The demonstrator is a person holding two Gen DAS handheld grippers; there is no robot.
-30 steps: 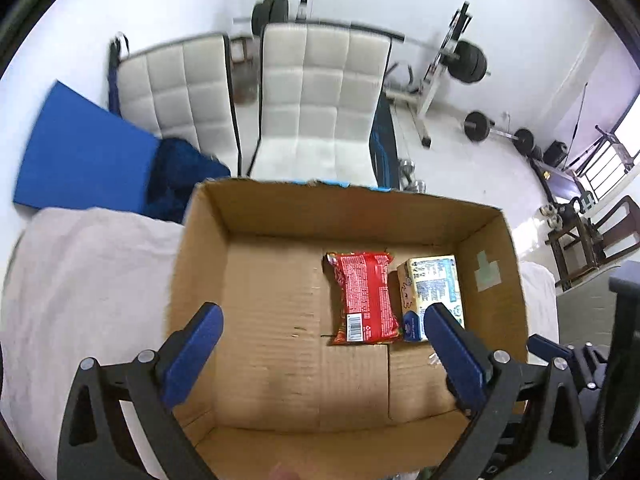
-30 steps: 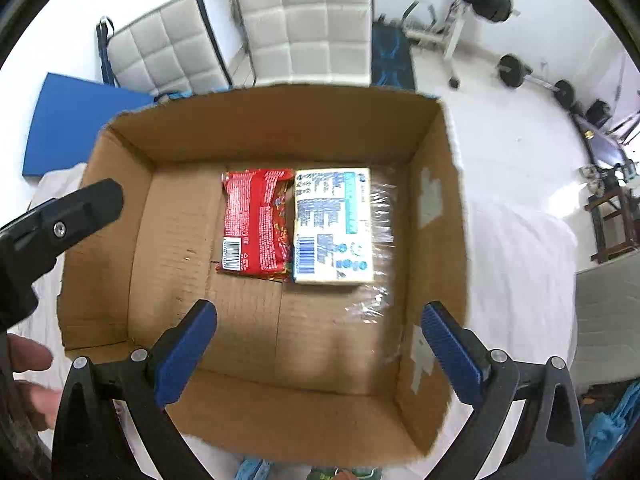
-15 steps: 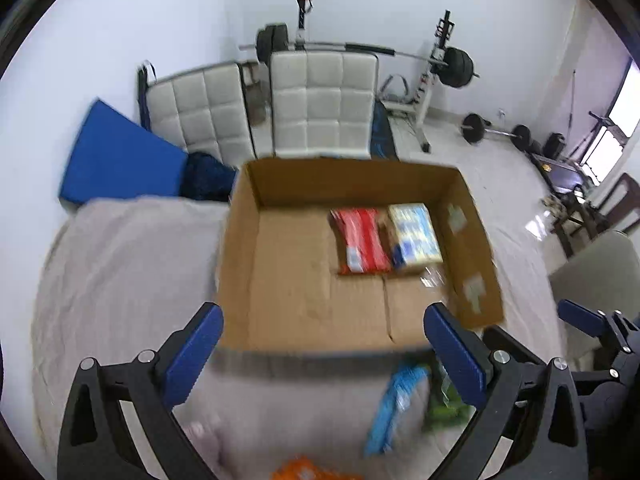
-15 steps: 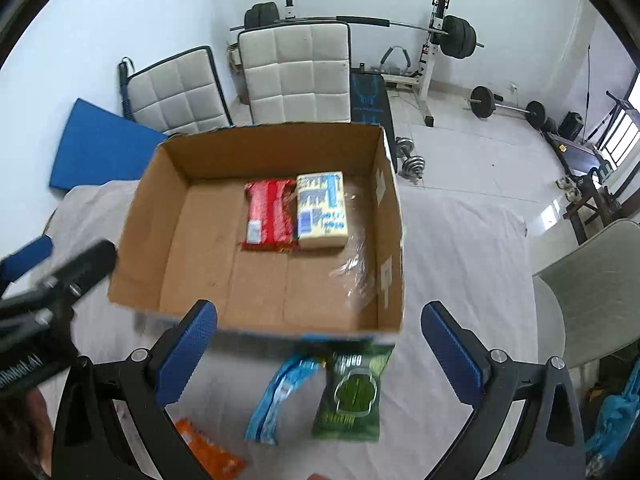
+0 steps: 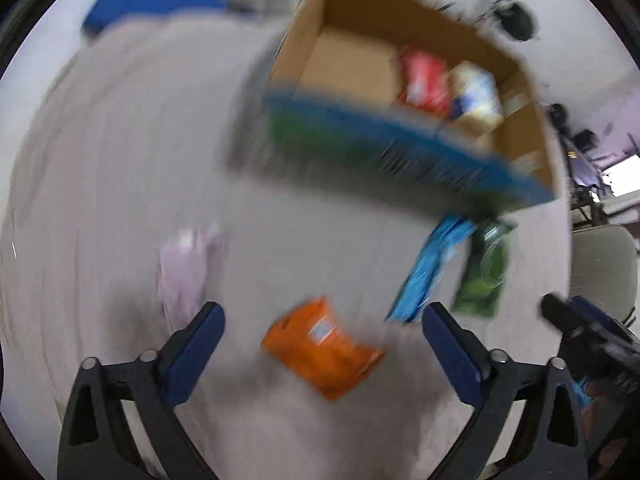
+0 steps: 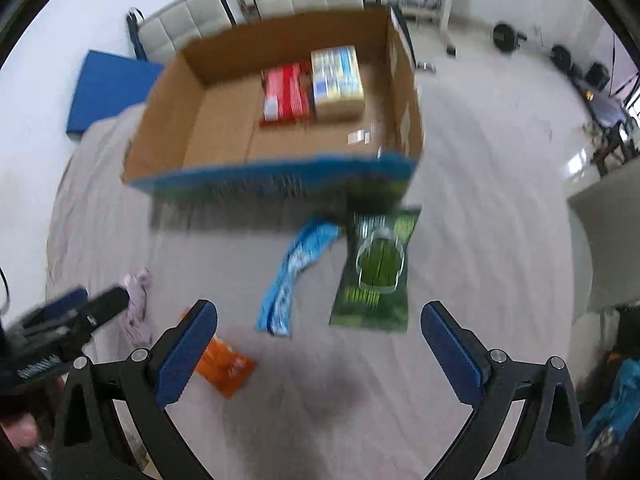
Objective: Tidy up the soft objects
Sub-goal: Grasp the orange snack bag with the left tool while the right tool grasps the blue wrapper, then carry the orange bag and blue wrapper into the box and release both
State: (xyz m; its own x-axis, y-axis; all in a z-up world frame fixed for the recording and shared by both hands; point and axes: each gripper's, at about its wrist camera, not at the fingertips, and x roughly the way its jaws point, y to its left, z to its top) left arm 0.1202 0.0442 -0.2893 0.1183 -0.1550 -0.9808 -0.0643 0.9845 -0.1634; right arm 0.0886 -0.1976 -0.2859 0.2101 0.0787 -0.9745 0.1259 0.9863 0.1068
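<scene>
Soft packets lie loose on the cloth-covered table [image 6: 460,240] in front of the cardboard box [image 6: 224,120]: an orange packet [image 5: 324,350], a blue packet [image 6: 294,272], a green packet [image 6: 376,272] and a pale purple cloth item [image 5: 188,264], while a red packet [image 6: 286,94] and a white-and-blue packet [image 6: 336,80] sit side by side inside the box. Left gripper [image 5: 322,354] has its jaws spread wide above the orange packet, holding nothing. Right gripper [image 6: 320,352] is likewise spread wide and empty, above the table near the blue and green packets.

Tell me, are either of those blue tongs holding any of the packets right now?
No. The left tongs and right tongs both stand wide open with nothing between them; the orange packet simply lies on the cloth.
</scene>
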